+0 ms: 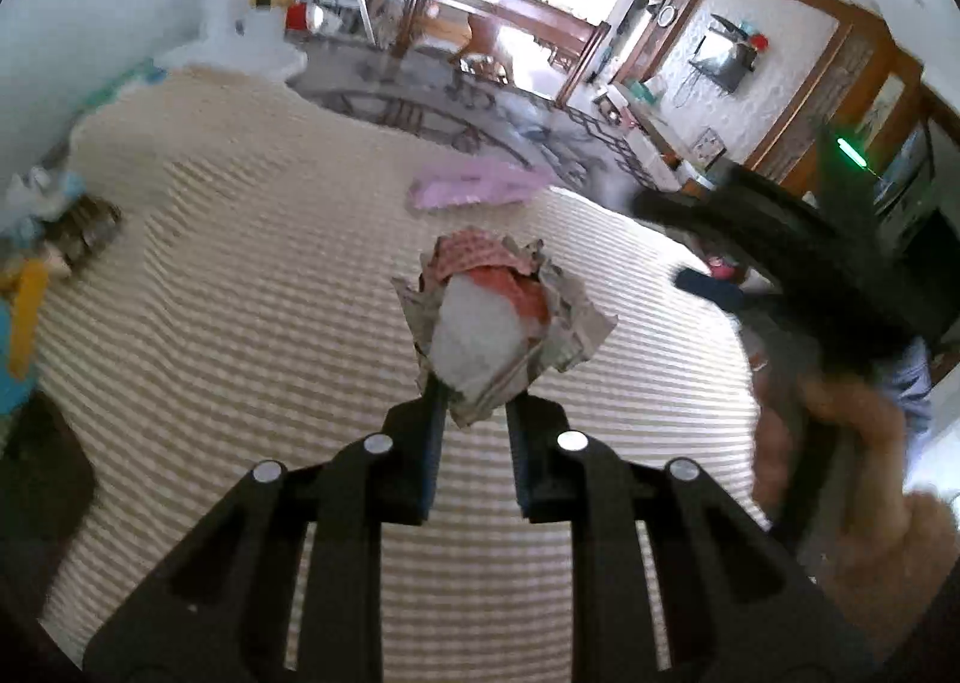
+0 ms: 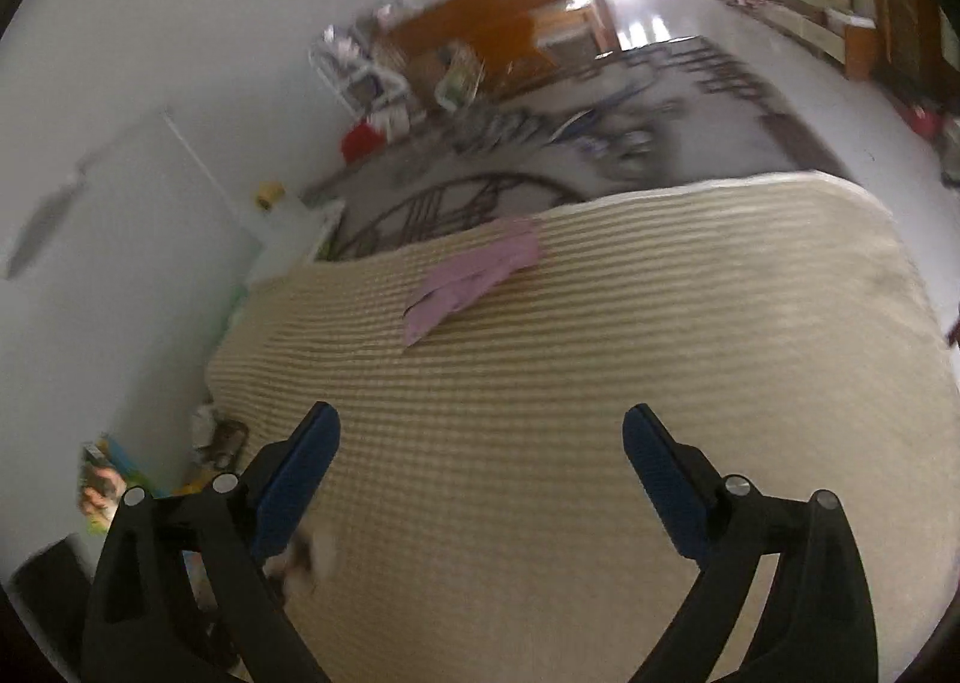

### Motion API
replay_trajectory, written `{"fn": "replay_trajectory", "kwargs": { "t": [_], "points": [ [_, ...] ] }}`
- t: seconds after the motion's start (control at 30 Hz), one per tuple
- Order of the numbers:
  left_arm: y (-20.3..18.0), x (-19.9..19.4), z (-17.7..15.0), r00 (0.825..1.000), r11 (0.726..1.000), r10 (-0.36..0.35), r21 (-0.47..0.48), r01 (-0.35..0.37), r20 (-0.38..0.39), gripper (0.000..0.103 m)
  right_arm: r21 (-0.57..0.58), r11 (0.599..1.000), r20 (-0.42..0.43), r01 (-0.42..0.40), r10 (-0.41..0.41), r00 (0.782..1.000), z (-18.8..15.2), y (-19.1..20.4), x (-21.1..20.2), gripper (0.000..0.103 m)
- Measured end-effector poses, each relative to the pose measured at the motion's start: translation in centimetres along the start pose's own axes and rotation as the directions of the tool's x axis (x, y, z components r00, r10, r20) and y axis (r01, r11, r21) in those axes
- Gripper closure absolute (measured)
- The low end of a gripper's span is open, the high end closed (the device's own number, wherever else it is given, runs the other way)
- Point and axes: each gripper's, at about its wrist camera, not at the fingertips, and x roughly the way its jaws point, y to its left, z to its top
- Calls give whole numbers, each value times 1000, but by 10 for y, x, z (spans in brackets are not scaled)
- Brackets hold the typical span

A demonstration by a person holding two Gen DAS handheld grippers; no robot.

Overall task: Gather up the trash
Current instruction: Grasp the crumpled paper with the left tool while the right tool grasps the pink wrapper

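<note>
The left gripper (image 1: 474, 404) is clamped on a crumpled wad of trash (image 1: 498, 323), its two black fingers pinching the lower tip of the wad so that the rest stands up and away from the jaws, above the striped bedcover (image 1: 240, 323). The wad is a loose bundle: an outer wrap of grey, newsprint-like paper with ragged, torn edges, a soft white mass in the middle, and a cap of red-and-white checked paper folded over the top, with an orange-red patch on the right side. It is lifted clear of the cover as far as the left wrist view shows.

Farther back on the same beige-and-brown ribbed cover lies a flat pink sheet (image 1: 474, 185), near the far edge and well apart from the held wad. At the right edge of the left view a hand (image 1: 840, 443) grips the blurred dark body of the other tool.

The right gripper (image 2: 480, 461) stands wide, its blue-padded fingers (image 2: 300, 473) spread apart with only bedcover between them. The pink sheet (image 2: 474, 275) lies well ahead of it. A small blurred brown-and-white scrap (image 2: 306, 557) shows just beside the left finger; whether it touches cannot be told
</note>
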Motion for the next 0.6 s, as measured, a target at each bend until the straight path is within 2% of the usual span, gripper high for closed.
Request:
{"fn": "replay_trajectory", "kwargs": {
  "t": [0.1,0.23,0.3,0.4,0.43,0.5,0.53,0.6],
  "points": [
    [-1,-3,2,1000,1000,-22,5,22,10,84,47,998,-21,46,-45,999,23,11,43,11],
    [0,-10,1,999,999,-38,-5,38,23,84,176,978,-29,107,-104,994,42,2,88,11],
    [2,-9,2,998,998,-56,-24,56,23,84,206,968,-53,143,-135,989,48,-1,104,11],
    [5,-9,3,999,998,-44,-33,45,31,84,281,948,-91,151,-130,987,54,-12,126,13],
    [6,-8,4,998,998,-46,-41,48,33,84,294,941,-93,167,-146,985,55,-16,131,18],
    [7,-7,2,999,997,-47,-52,48,26,84,290,948,-86,132,-112,990,55,-19,133,43],
    [8,-6,2,999,997,-46,-54,47,22,84,275,953,-95,125,-103,990,55,-19,134,50],
    [8,-7,3,999,997,-46,-58,48,24,84,265,960,-91,90,-68,994,52,-19,127,55]
  ]
}}
